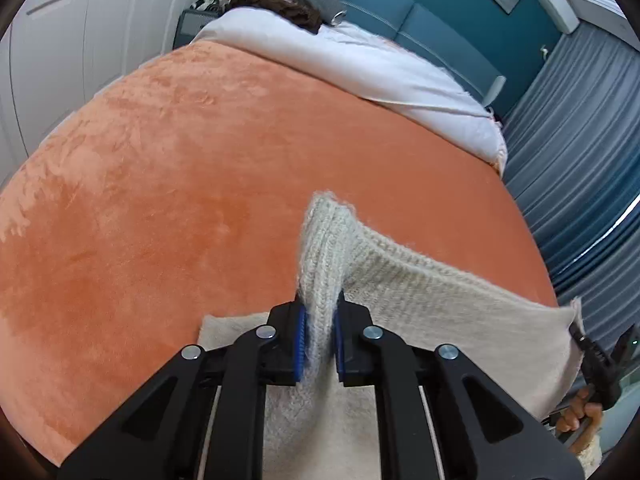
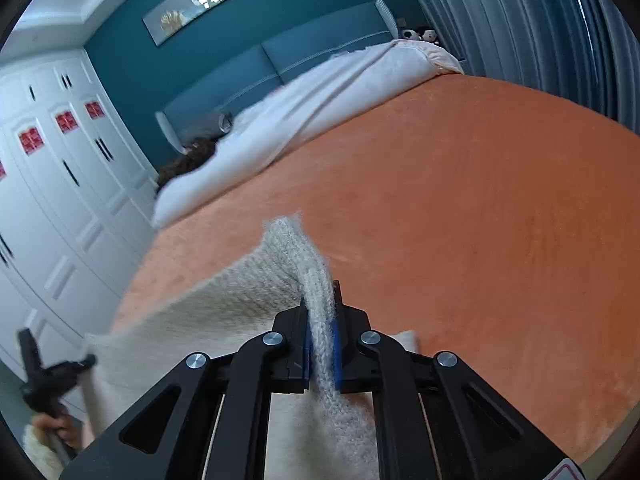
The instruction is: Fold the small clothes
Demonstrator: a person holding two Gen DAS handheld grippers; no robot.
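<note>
Gripping knit garment, tongs seemingly down-tilted

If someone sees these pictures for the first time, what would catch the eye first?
Most striking is the orange blanket that covers nearly the whole bed. Near the front, the cream knitted garment is pinched at one end by the left gripper and at the other by the right gripper.

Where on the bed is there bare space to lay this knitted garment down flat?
The orange blanket is bare from the knitted garment up to the white duvet at the headboard end, and across to the curtain-side edge. It is crowded only near the front edge, where both hand-held grippers pinch the garment.
</note>
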